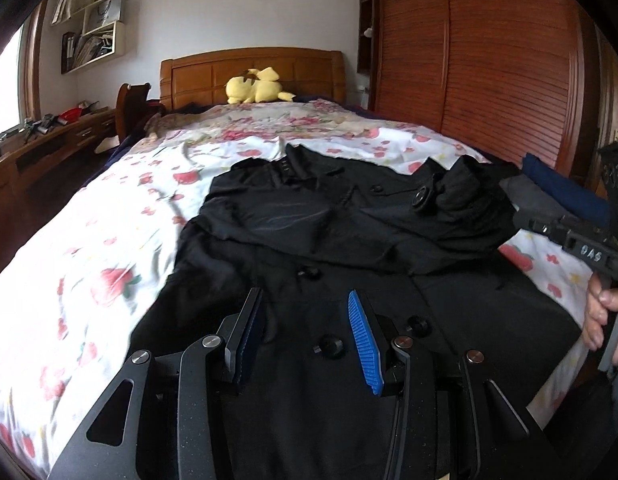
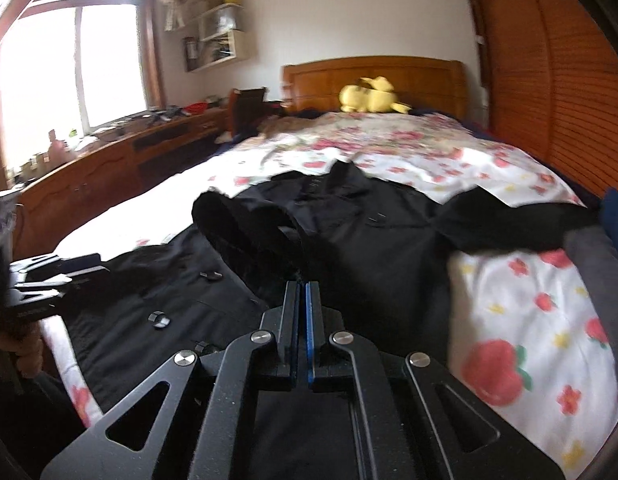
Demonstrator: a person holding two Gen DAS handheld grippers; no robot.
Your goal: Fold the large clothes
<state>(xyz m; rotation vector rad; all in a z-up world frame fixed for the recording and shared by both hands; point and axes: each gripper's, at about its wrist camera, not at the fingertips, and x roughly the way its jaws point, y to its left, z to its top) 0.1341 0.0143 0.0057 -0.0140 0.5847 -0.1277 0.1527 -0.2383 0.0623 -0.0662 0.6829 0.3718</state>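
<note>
Coat (image 1: 329, 240), black w/ big buttons, lies spread on floral bedsheet (image 1: 89, 240); your right gripper (image 2: 302, 296) is pinched tight on a raised sleeve fold, left gripper (image 1: 309, 320) hangs released over the button front. Pull too fast & the slick fabric may slip out, or drag the body crooked since nothing's pinning it.

A yellow plush toy (image 1: 255, 90) lay against the wooden headboard (image 1: 253, 76) of the bed, on a strawberry-print sheet (image 1: 89, 248). A slatted wooden wardrobe (image 1: 489, 64) stood along one side. Opposite were wall shelves (image 1: 93, 24), a bright window (image 2: 69, 68) and a cluttered wooden table (image 2: 121, 152).
</note>
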